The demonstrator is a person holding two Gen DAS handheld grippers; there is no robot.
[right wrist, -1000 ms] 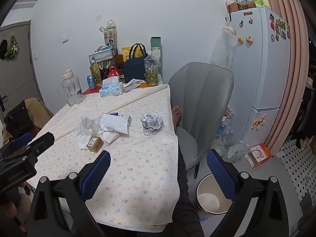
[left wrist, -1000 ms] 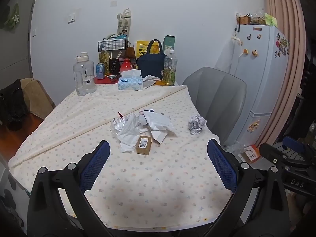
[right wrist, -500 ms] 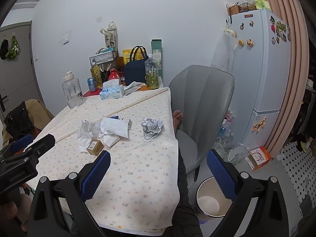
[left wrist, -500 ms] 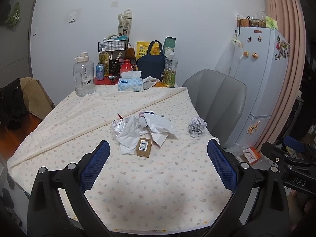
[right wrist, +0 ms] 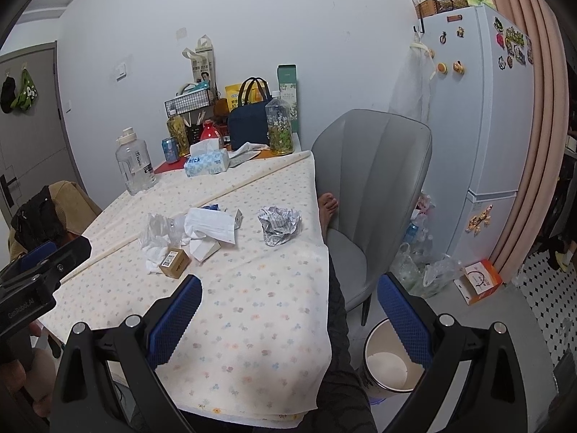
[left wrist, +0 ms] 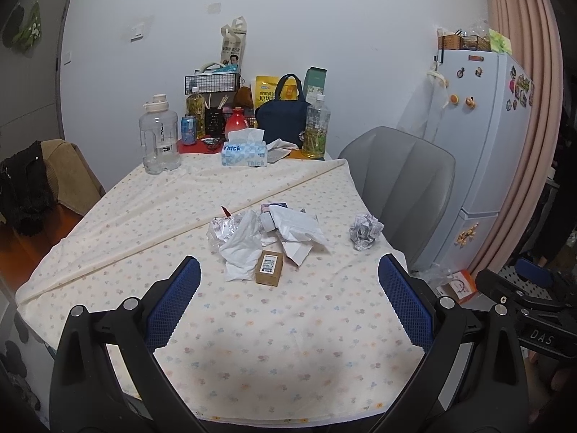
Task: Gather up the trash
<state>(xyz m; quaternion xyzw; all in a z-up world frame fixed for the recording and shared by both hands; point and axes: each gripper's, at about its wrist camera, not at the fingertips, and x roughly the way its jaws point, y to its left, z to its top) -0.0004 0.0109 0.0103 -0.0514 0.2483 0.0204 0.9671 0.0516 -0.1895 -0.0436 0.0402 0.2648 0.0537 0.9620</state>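
Observation:
Trash lies mid-table: a small brown box (left wrist: 269,267), white crumpled papers and tissues (left wrist: 267,229), clear plastic wrap (left wrist: 220,229) and a crumpled printed paper ball (left wrist: 365,231) near the right edge. The same box (right wrist: 174,262), papers (right wrist: 205,229) and ball (right wrist: 279,224) show in the right wrist view. My left gripper (left wrist: 288,305) is open and empty, over the table's near part. My right gripper (right wrist: 288,319) is open and empty, over the table's near right corner. A white trash bin (right wrist: 389,364) stands on the floor below it.
The table (left wrist: 252,342) has a floral cloth. At its far end stand a water jug (left wrist: 158,137), tissue box (left wrist: 245,151), bottle (left wrist: 316,126) and navy bag (left wrist: 283,115). A grey chair (right wrist: 371,187) and a fridge (right wrist: 487,126) are to the right.
Both grippers have shifted slightly; the views drifted a little closer to the table. Nothing was grasped or moved.

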